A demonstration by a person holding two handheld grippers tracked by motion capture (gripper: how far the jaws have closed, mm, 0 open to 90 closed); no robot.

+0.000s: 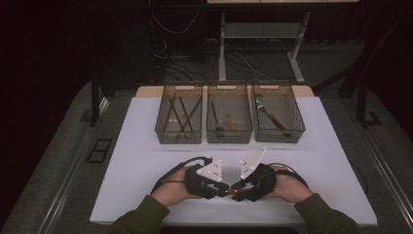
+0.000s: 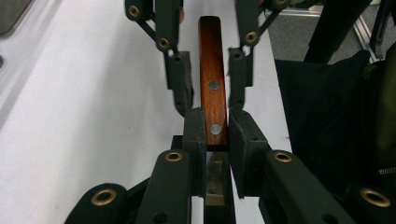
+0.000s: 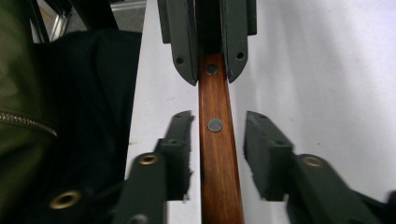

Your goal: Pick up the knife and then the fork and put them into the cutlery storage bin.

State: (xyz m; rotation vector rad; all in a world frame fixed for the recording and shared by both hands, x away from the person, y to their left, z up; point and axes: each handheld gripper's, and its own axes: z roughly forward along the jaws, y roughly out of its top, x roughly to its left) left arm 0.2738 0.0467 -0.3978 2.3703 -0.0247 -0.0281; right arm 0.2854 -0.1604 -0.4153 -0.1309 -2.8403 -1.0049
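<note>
A utensil with a reddish wooden handle [image 2: 212, 60] and two metal rivets is held level just above the white table [image 1: 136, 161], near its front edge. My left gripper [image 2: 215, 119] is shut on the handle by the rivet closest to the metal shank. My right gripper [image 3: 219, 119] faces it head-on, open, one jaw on each side of the handle [image 3: 219, 158] without touching it. From above, the left gripper [image 1: 225, 189] and right gripper [image 1: 236, 187] meet tip to tip, and a hand holds each. The utensil's working end is hidden.
Three clear bins stand in a row at the back of the table: the left bin [image 1: 178, 136] holds several long sticks, the middle bin [image 1: 229, 135] and the right bin [image 1: 280, 135] hold utensils. A dark jacket lies along the table's near edge.
</note>
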